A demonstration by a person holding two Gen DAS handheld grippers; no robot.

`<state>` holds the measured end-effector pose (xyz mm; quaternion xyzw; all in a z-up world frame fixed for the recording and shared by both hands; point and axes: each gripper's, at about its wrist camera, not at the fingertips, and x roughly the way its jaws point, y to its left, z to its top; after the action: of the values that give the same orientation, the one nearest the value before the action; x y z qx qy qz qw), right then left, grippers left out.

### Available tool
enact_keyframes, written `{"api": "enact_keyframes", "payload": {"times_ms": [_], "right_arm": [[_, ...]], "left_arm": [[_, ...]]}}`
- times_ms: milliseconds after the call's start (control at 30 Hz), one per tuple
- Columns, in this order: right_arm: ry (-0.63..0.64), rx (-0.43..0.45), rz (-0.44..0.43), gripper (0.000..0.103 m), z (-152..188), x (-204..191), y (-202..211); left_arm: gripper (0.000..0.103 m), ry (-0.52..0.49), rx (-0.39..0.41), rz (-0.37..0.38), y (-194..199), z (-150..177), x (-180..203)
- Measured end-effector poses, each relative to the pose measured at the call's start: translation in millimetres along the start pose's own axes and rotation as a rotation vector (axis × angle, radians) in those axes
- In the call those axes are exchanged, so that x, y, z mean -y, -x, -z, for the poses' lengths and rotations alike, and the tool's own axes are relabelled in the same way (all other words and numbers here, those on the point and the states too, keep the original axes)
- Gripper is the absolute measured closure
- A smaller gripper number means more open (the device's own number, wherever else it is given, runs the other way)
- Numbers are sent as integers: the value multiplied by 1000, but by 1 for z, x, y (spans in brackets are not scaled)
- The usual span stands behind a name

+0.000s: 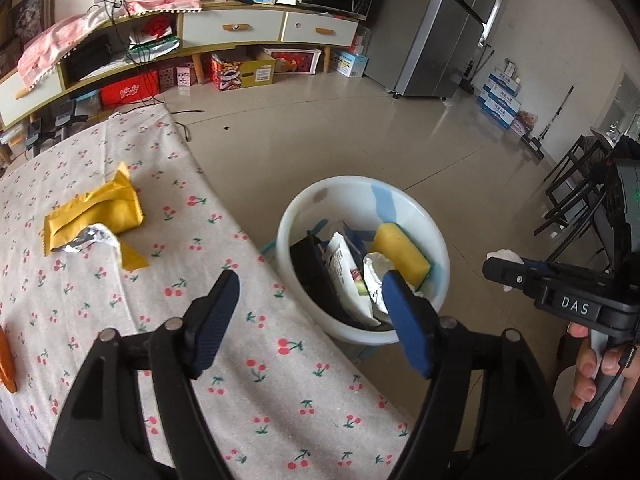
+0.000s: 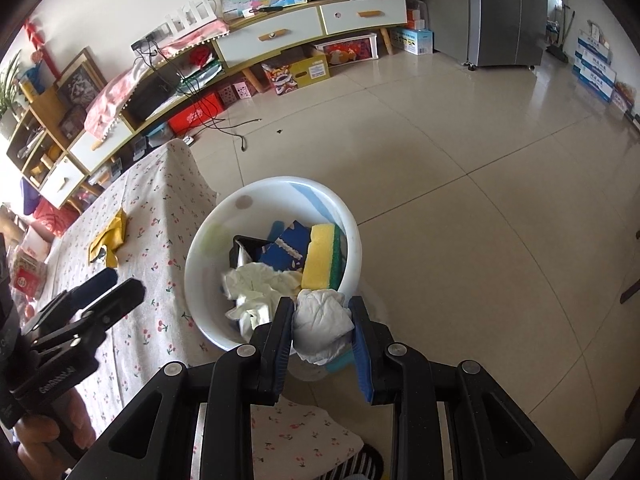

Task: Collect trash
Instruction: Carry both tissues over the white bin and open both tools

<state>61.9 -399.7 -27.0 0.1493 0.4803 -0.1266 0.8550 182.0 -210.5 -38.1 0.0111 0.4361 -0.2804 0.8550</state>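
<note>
- Crumpled white tissue (image 2: pixel 322 326), soft and wrinkled, sits pinched in the right claw (image 2: pixel 322 334) above the round white plastic bin (image 2: pixel 352 248).
- Left claw (image 1: pixel 310 322) gapes wide, empty, its ribbed pads bare.
- Yellow foil wrapper (image 1: pixel 98 212) lies crinkled on the cherry-print worktop (image 1: pixel 240 360).

White bucket (image 2: pixel 224 216), yellow-and-green sponge (image 2: pixel 322 258), yellow wrapper (image 1: pixel 96 212), cherry-patterned tablecloth (image 1: pixel 240 380)
</note>
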Motion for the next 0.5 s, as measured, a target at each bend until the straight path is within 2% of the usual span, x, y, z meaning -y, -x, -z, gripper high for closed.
{"api": "enact_keyframes", "payload": {"times_ms": [133,500], "right_arm": [[19,-12,8,74,-3,-9,-7],[46,-34,31,74,-20,-46,-35]], "left_arm": [[21,34,2,-37,20,13,-26],[15,94,-12,-150,74,49,-96]]}}
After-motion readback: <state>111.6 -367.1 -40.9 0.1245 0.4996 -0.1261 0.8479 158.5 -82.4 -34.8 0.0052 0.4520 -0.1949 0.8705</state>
